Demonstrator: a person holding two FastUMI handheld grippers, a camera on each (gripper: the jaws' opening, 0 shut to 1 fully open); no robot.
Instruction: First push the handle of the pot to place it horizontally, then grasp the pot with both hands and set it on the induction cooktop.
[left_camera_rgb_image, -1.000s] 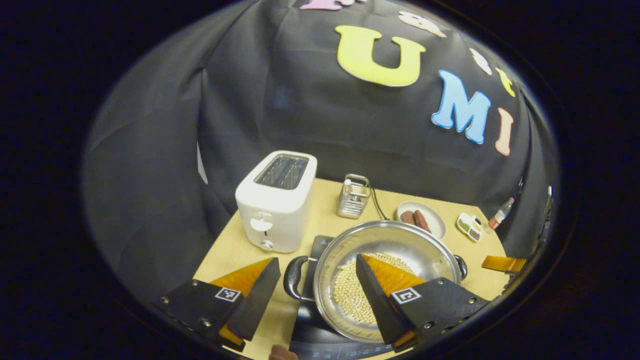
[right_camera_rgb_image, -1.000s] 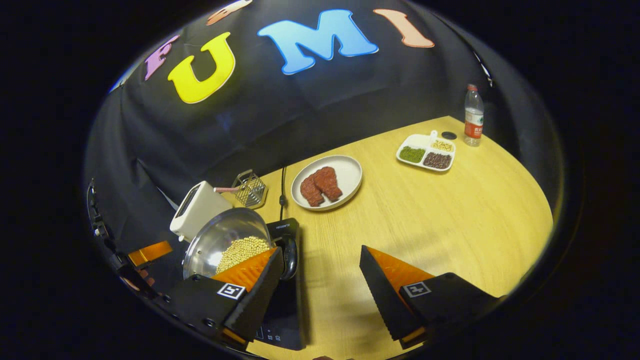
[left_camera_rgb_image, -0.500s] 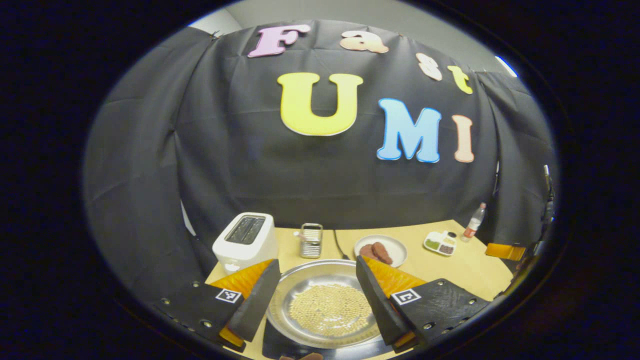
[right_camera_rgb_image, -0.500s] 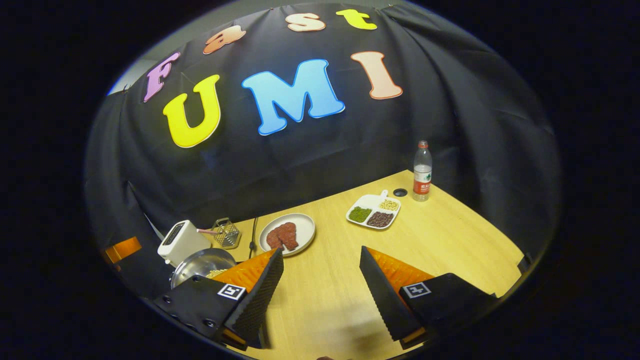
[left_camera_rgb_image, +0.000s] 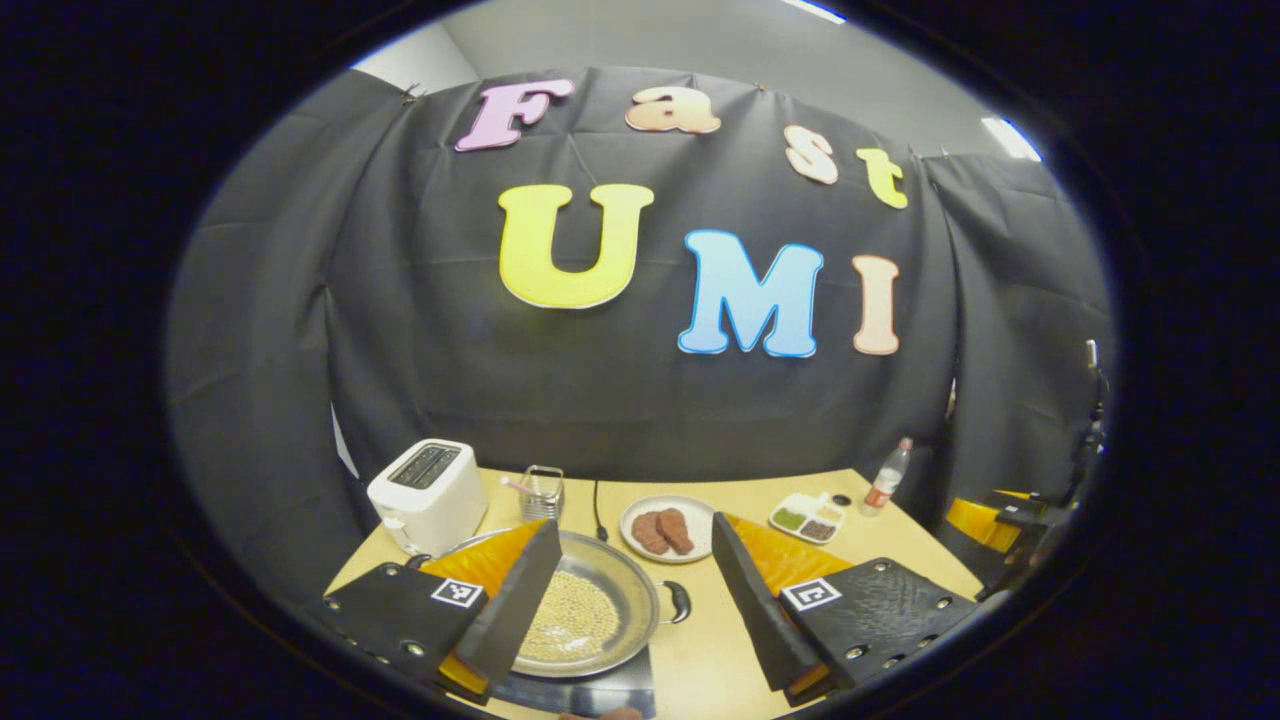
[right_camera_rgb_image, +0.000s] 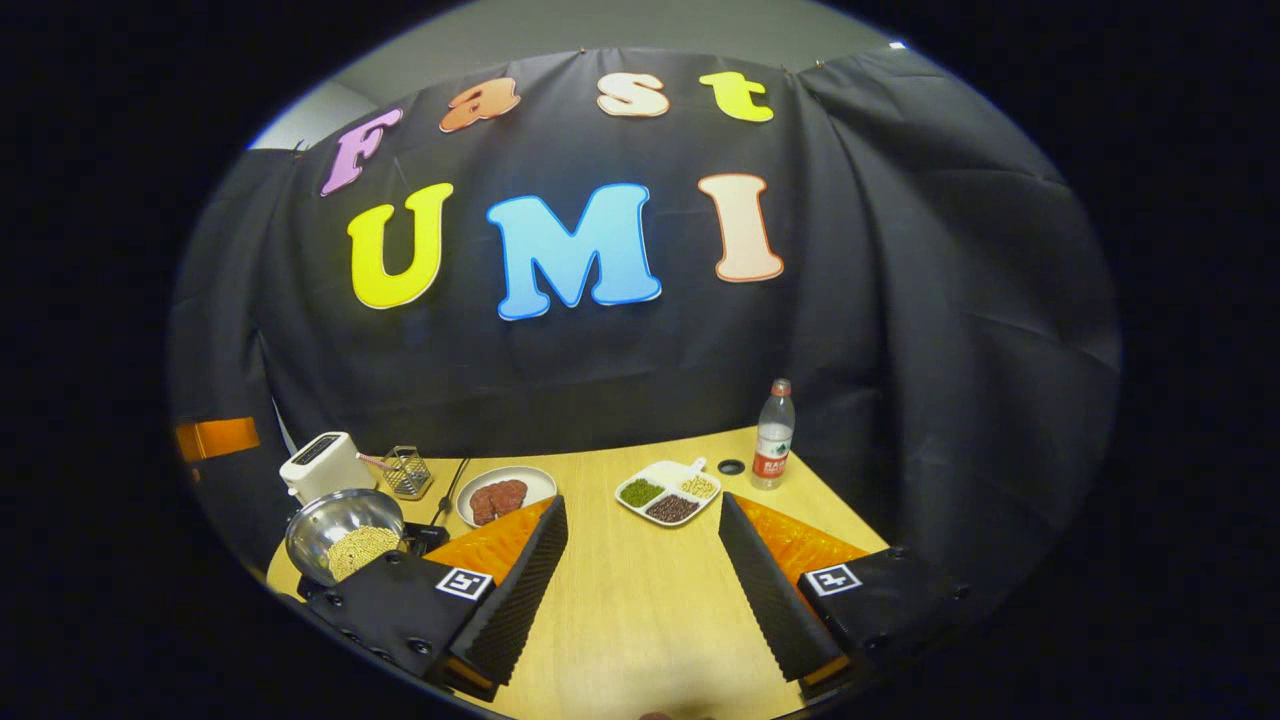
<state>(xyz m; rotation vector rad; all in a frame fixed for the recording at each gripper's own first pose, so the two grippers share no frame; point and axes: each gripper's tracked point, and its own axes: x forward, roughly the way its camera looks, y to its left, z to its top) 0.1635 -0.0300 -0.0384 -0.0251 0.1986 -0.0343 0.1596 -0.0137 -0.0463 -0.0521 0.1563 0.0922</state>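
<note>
Pot on the cooktop; we judge the task all but done.
Pot (left_camera_rgb_image: 585, 618) sits on the cooktop (left_camera_rgb_image: 570, 692) near the desk's (right_camera_rgb_image: 640, 610) front left corner; left gripper (left_camera_rgb_image: 632, 590) and right gripper (right_camera_rgb_image: 643, 575) gape, holding nothing.

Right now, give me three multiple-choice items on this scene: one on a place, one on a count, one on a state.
1. Where does the pot sit?
A. on the induction cooktop
B. on the toaster
C. beside the bottle

2. How many meat pieces lie on the round plate?
A. none
B. two
C. five

3. How do both grippers stand?
A. shut on the pot
B. shut on the plate
C. open, holding nothing

Answers: 1 A, the dark cooktop shows under the pot's rim. 2 B, two brown pieces lie side by side. 3 C, the left gripper and right gripper show spread fingers with nothing between them.
</note>
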